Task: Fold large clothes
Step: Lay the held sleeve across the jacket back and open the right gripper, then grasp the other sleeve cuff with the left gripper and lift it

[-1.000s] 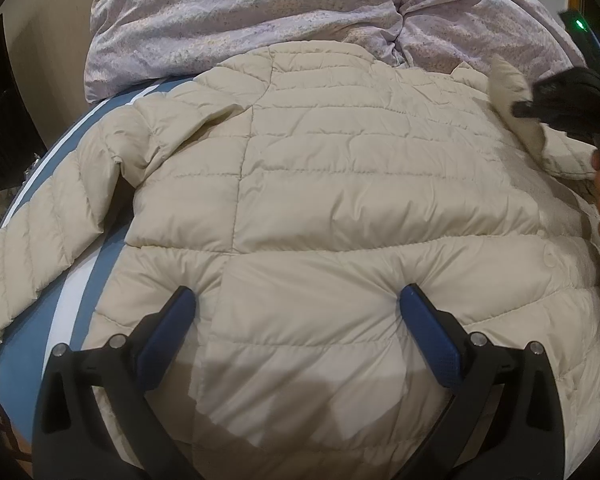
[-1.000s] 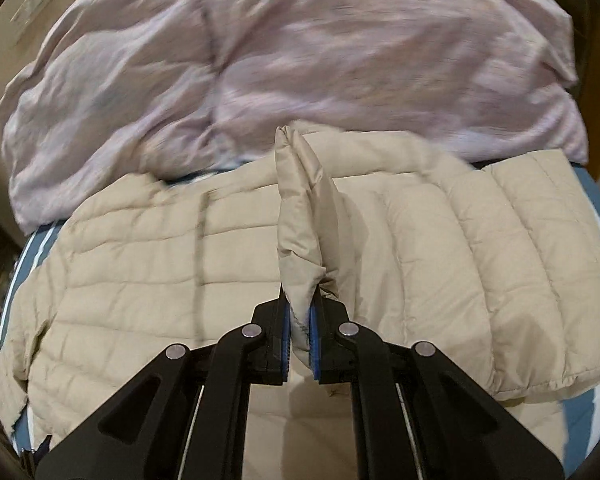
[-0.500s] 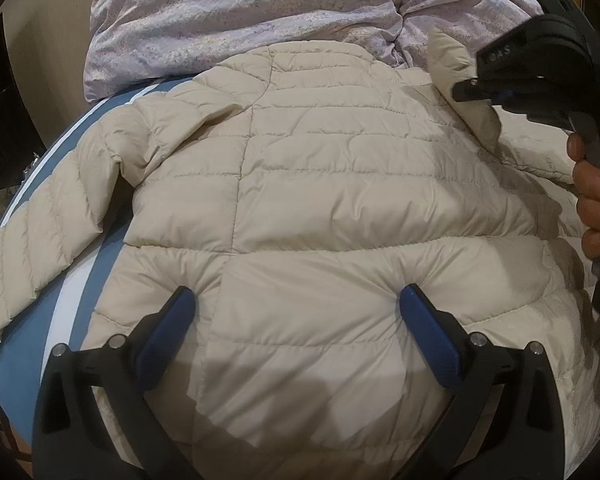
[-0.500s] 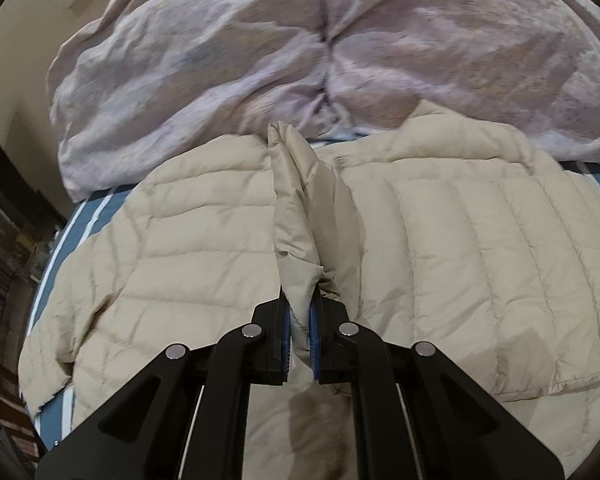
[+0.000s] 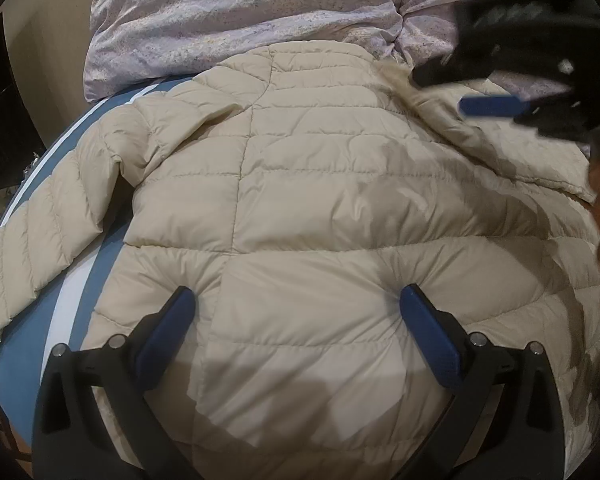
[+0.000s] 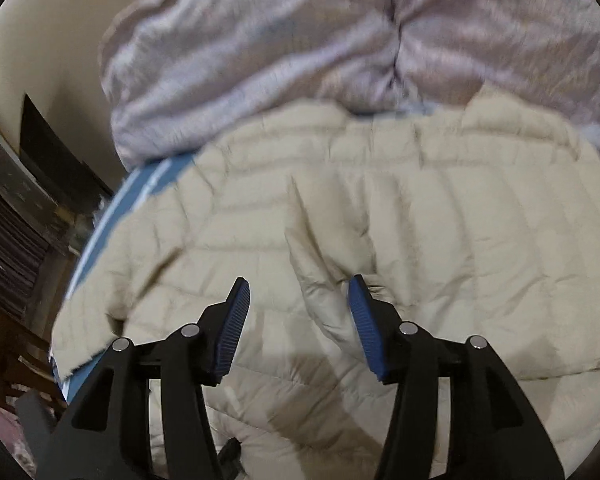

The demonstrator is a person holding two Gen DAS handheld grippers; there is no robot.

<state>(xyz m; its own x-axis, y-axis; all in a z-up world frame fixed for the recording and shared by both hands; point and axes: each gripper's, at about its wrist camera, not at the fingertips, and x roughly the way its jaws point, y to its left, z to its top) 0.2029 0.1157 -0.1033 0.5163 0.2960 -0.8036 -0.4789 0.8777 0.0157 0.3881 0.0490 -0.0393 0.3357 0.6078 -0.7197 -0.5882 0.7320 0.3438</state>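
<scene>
A cream quilted puffer jacket (image 5: 300,200) lies spread back-up on a blue striped bed; it also shows in the right wrist view (image 6: 420,220). Its left sleeve (image 5: 40,232) lies out to the left. Its right sleeve (image 6: 320,272) is folded in over the back. My left gripper (image 5: 296,304) is open, its fingertips pressing down on the jacket's lower back. My right gripper (image 6: 298,292) is open just above the folded sleeve, which lies loose between the pads. It also shows in the left wrist view (image 5: 480,88) at the upper right, open.
A crumpled lilac duvet (image 5: 240,12) lies on the bed beyond the jacket's collar. The blue sheet with white stripes (image 5: 72,300) shows at the left. Dark furniture (image 6: 32,208) stands beside the bed's left edge.
My right gripper carried the sleeve leftward over the jacket's back, then opened and let it go. The sleeve now lies on the jacket. My left gripper has stayed still.
</scene>
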